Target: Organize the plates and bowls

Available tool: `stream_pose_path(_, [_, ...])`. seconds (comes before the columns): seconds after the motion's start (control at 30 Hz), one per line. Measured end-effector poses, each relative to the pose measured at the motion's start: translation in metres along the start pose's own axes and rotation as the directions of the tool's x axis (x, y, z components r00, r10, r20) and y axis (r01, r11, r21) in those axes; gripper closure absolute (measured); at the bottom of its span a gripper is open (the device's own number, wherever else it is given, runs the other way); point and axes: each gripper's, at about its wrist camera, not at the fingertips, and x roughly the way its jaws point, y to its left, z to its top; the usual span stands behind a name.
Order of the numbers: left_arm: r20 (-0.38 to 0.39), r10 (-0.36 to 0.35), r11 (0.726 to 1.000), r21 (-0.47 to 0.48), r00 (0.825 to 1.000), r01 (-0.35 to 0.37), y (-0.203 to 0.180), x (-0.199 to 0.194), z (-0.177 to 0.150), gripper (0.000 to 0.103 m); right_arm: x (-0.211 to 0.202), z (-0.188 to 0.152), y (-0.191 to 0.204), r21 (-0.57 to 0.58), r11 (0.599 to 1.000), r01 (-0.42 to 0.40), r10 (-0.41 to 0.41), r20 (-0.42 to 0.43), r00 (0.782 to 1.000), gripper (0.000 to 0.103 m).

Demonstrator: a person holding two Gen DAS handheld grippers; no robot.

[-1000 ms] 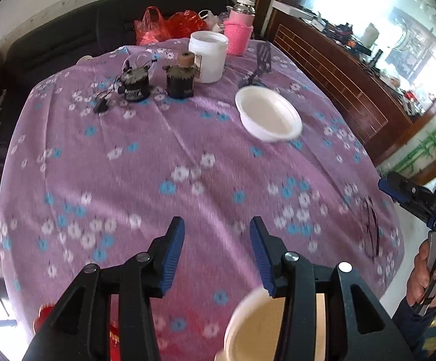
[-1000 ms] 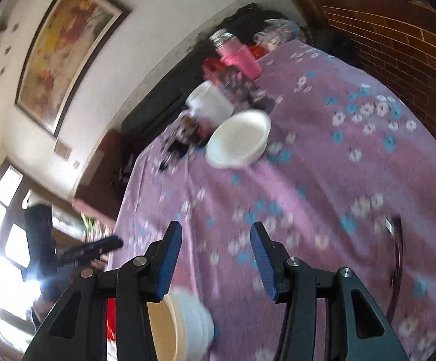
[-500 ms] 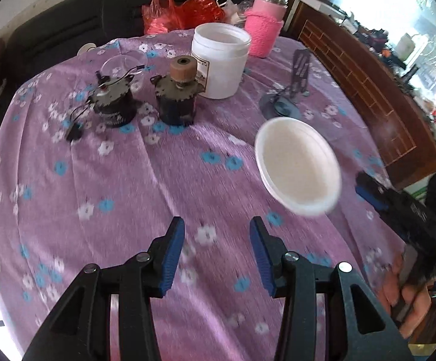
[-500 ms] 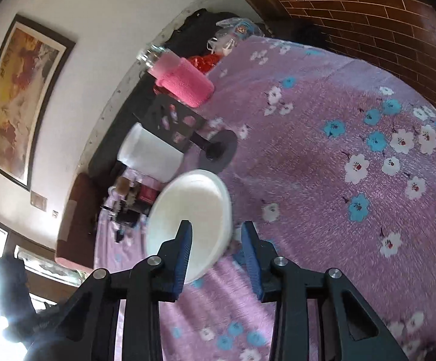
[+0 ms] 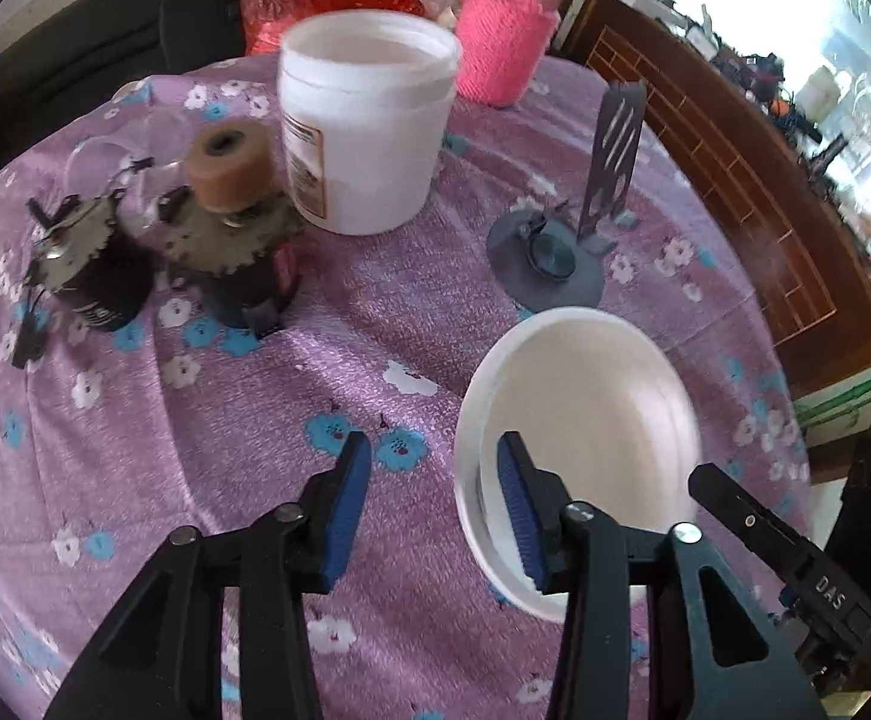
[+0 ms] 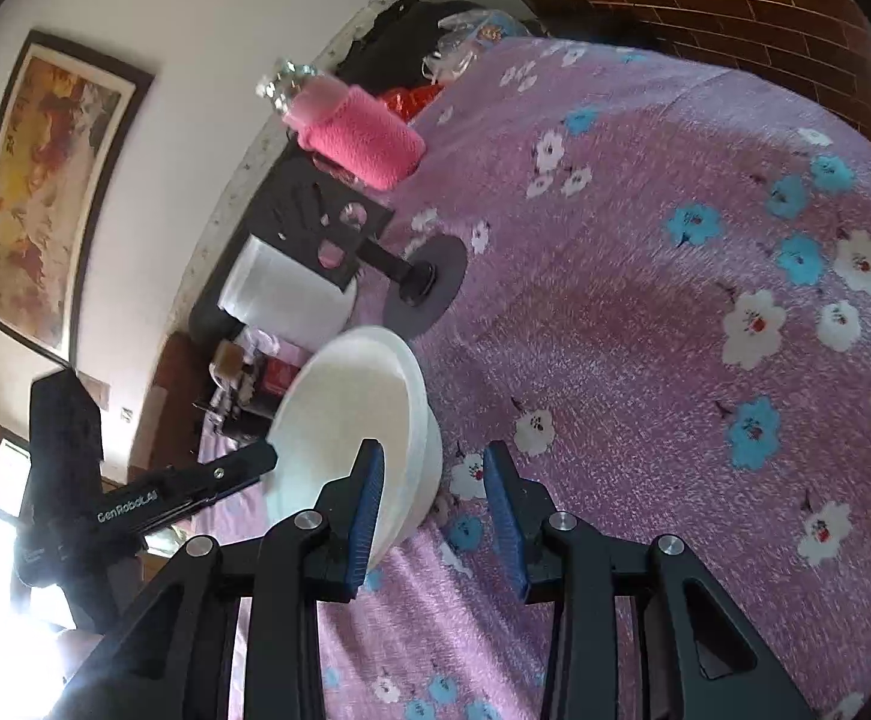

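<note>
Bowl sits on the purple floral tablecloth. Left gripper and right gripper each straddle its rim from opposite sides, jaws narrowing, pads not visibly pressing.

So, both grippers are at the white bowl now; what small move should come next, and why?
Probably finish closing both. The left gripper and right gripper each straddle the rim of the white bowl, one finger inside, one outside; their jaws have just been closing, yet gaps show beside the pads, so neither grips it yet.
</note>
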Motion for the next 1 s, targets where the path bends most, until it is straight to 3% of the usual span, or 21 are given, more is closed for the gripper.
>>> stream_pose_path(0.07, [-0.009, 0.000, 1.000, 0.012, 1.000, 0.000, -0.004, 0.007, -0.001, 0.079, 0.007, -0.001, 0.004, -0.015, 1.000, 0.002, -0.002, -0.018, 1.000, 0.083])
stream_pose_path(0.13, [-0.001, 0.009, 0.999, 0.036, 1.000, -0.009, -0.012, 0.008, -0.003, 0.090, 0.006, -0.004, 0.009, -0.034, 0.999, 0.007, -0.008, -0.020, 1.000, 0.092])
stream_pose_path(0.23, [0.028, 0.063, 0.993, 0.100, 0.998, -0.065, -0.027, 0.003, -0.007, 0.091, 0.002, -0.010, 0.026, -0.108, 0.990, 0.092, -0.091, 0.014, 0.996, 0.093])
stream_pose_path(0.3, [0.038, 0.070, 0.991, 0.110, 0.997, -0.074, -0.031, -0.004, -0.009, 0.091, 0.002, -0.011, 0.028, -0.115, 0.988, 0.100, -0.099, 0.014, 0.995, 0.093])
stream_pose_path(0.47, [0.043, 0.051, 0.993, 0.106, 0.998, -0.056, -0.030, -0.029, -0.017, 0.091, -0.012, -0.012, 0.030, -0.099, 0.994, 0.055, -0.055, 0.000, 0.998, 0.093])
stream_pose_path(0.7, [0.102, 0.045, 0.994, 0.092, 0.994, -0.054, -0.026, -0.086, -0.050, 0.091, -0.054, -0.031, 0.068, -0.204, 0.979, -0.001, 0.008, 0.035, 0.999, 0.093])
stream_pose_path(1.0, [0.195, 0.008, 0.998, 0.064, 0.981, -0.021, -0.001, -0.164, -0.107, 0.091, -0.118, -0.091, 0.127, -0.300, 0.949, -0.094, 0.123, 0.079, 0.989, 0.092])
